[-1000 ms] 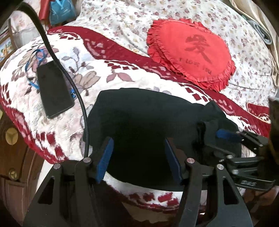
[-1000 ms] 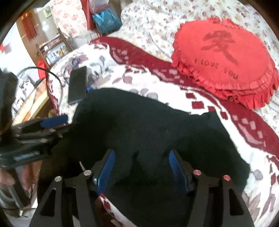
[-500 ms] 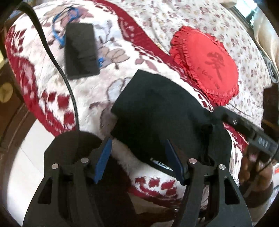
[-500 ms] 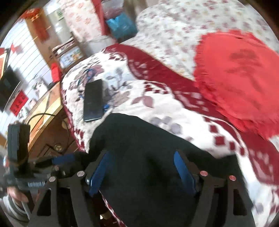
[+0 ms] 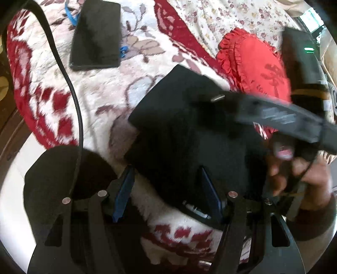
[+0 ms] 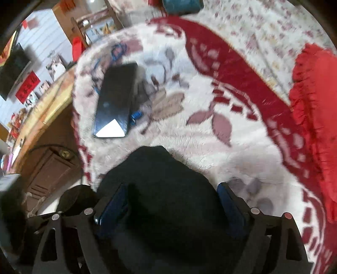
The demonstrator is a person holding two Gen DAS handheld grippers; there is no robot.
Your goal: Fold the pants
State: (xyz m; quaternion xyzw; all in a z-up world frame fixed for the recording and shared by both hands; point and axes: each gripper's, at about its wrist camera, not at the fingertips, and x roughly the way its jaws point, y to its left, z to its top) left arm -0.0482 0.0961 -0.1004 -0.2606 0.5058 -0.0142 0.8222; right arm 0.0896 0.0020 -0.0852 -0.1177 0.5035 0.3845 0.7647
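On the bed's fleecy white-and-red blanket, near its front edge, the black pants lie as a folded dark bundle. In your left wrist view they fill the centre, and a small white tag shows on their near hem at about 6 o'clock.

Your left tongs stand open, blue pads spread wide. The near edge of the pants sits between them, but neither pad visibly presses the cloth; the left pad hangs over bare blanket.

Your right tongs are also spread apart in their own view, with the black fabric bulging up between the blue pads. Both pads lie right against the cloth, yet the jaws look wide and I cannot tell if they pinch it. From the left camera, the right tool's black body crosses the frame at 3 o'clock, blurred, with your right hand wrapped round its handle.

At 11 o'clock from the pants a dark phone lies flat on the blanket, touching a blue cord. At 2 o'clock a red ruffled cushion rests on the bed, just beside the pants' far corner. A black cable runs down the left of the left view.
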